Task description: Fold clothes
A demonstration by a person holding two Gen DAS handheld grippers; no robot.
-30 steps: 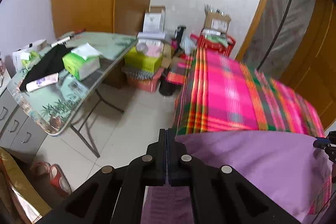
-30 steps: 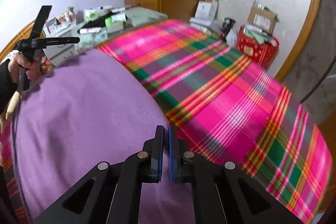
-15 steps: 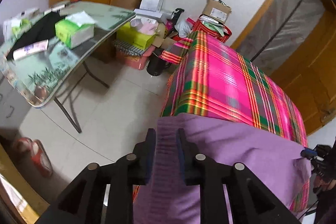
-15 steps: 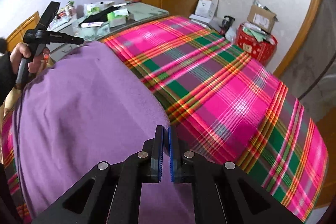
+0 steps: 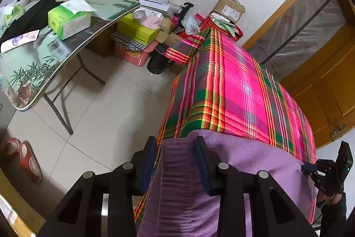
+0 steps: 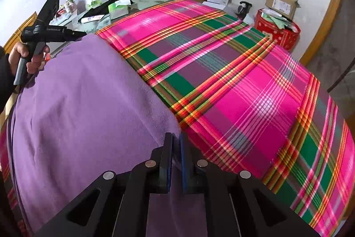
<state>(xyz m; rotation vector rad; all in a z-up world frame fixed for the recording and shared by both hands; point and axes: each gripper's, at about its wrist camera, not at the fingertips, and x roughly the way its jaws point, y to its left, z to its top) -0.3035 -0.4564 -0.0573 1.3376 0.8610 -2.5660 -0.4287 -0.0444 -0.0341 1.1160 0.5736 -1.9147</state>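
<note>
1. Currently a purple garment (image 6: pixel 84 108) is spread over the near end of the plaid bedcover (image 6: pixel 244 86); the far half of the bedcover is left bare.
2. Left gripper (image 5: pixel 175 161): jaws are opening and already stand wide. The ribbed hem of the garment lies between the pads, but no pressing is seen, so the corner is judged released at the bedcover's floor-side edge.
3. Right gripper (image 6: pixel 176 159): jaws are opening from a narrow gap. A thin fold of the garment sits in the slot; whether it is gripped or just let go cannot be told for certain, and it is read as barely pinched.
4. Step in hand is judged to be the lay-down after a fold, with both corners being let go onto the bedcover.
5. To do it well, both corners should be set down level with each other, so the folded edge runs straight across the bedcover.
6. Pads should be drawn back along the cloth, not lifted through it, or the hem may be dragged up and wrinkled.
7. The left corner hangs near the bedcover's side edge; slipping toward the floor (image 5: pixel 115 103) is a risk.
8. The side table (image 5: pixel 44 63), beyond the bedcover's left edge, is not involved.
</note>
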